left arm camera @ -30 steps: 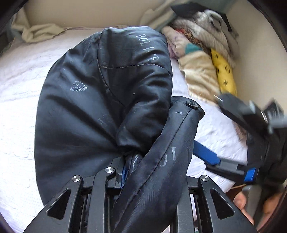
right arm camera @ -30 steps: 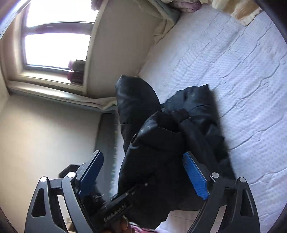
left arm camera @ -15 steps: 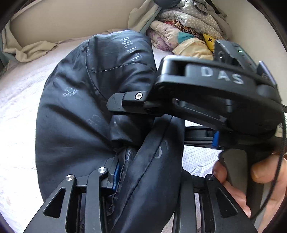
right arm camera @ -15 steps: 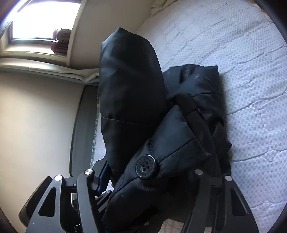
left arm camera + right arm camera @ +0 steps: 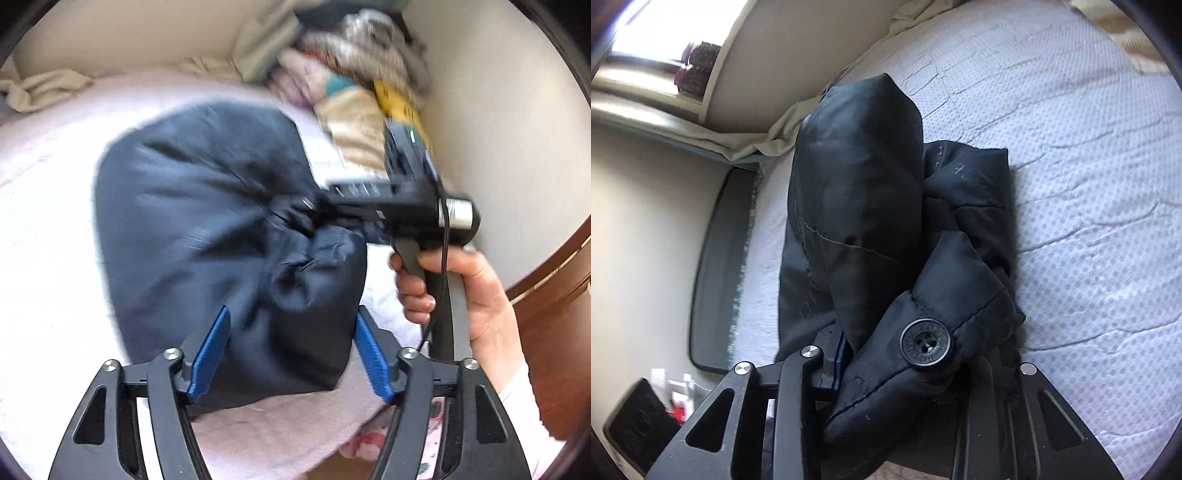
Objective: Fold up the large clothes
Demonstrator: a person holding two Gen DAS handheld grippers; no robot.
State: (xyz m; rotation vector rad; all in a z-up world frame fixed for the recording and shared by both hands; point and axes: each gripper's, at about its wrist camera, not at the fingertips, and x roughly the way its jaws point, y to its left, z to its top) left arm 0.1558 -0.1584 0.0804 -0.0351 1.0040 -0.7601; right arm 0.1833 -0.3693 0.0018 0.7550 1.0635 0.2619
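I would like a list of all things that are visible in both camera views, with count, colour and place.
jacket: one, black, bunched on the bed, its buttoned edge between the right gripper's closing jaws
button: one, dark, on the jacket edge near the right gripper
bed cover: one, white, textured, under the jacket
pile of clothes: one, mixed colours, at the far corner by the wall
window: one, bright, upper left in the right wrist view
left gripper: one, black with blue pads, jaws opening, the pads off the jacket
right gripper: one, black, pressing on the jacket
hand: one, holding the right gripper's handle
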